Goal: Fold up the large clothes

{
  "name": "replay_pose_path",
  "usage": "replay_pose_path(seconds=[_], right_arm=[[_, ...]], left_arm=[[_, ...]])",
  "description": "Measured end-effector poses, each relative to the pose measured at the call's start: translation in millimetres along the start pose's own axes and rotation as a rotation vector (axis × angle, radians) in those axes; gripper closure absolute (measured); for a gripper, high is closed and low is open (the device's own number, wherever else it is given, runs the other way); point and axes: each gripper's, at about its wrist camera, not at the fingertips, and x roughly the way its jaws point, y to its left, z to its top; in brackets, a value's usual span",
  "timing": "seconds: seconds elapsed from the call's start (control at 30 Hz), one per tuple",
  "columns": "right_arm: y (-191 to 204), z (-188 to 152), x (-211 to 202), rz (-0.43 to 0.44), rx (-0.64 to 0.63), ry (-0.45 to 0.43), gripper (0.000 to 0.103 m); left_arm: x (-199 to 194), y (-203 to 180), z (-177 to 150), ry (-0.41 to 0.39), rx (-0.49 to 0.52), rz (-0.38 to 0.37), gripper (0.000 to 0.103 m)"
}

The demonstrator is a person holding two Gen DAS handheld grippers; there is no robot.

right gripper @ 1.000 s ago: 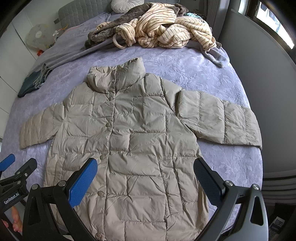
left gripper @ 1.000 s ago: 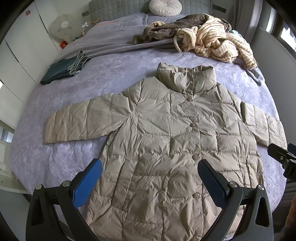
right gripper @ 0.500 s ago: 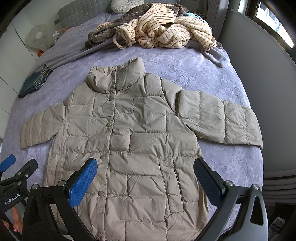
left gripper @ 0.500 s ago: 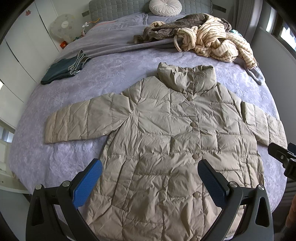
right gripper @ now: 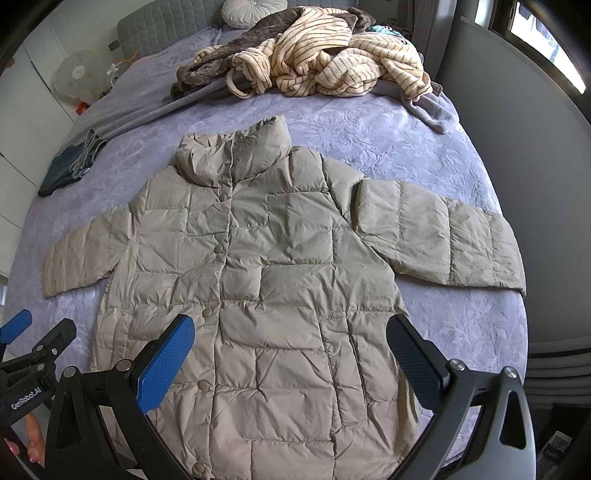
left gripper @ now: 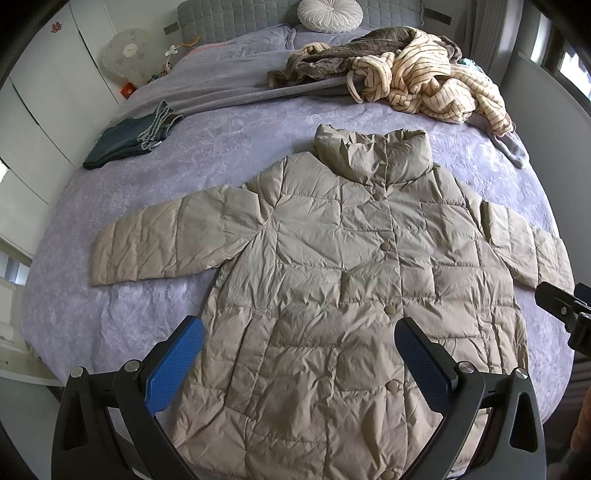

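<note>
Nearest, both tools hang above the hem end of the puffer jacket point(left gripper: 332, 295): the left gripper point(left gripper: 299, 362) and the right gripper point(right gripper: 291, 358) each have their blue pads spread wide, nothing between them, neither touching fabric. Jacket lies face up, buttoned, spread flat on the lilac bedspread point(left gripper: 155, 306), hem toward the cameras, collar point(left gripper: 373, 155) away, both sleeves out sideways. Judgement: no fold made yet; step in hand is the first fold. To do it well, take one sleeve at its cuff — the sleeve on the left gripper's side of the jacket point(left gripper: 162, 243) and the one on the right gripper's side point(right gripper: 443, 236) are both free — pinch through the full quilted thickness so the slippery shell does not slide out, and carry it across the chest with the crease along the shoulder seam. Padding is puffy and will likely spring back; press the air out before the next fold. Beyond the collar: folded dark jeans point(left gripper: 129, 140) off toward the left sleeve's side, a heap of striped cream and brown garments point(left gripper: 413, 81) behind the collar. Farther: a round white cushion point(left gripper: 328, 14) against the grey quilted headboard point(left gripper: 229, 18); white cupboards and a small fan point(left gripper: 125, 55) past the jeans.
</note>
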Motion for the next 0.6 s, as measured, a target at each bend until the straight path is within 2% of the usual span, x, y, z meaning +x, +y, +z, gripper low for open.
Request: replay_pose_path(seconds=[0.6], right_arm=[[-1.0,-2.1,-3.9,0.007,0.001,0.000,0.000]], left_arm=[[0.5,-1.0,1.3,-0.001,0.003,-0.002,0.000]])
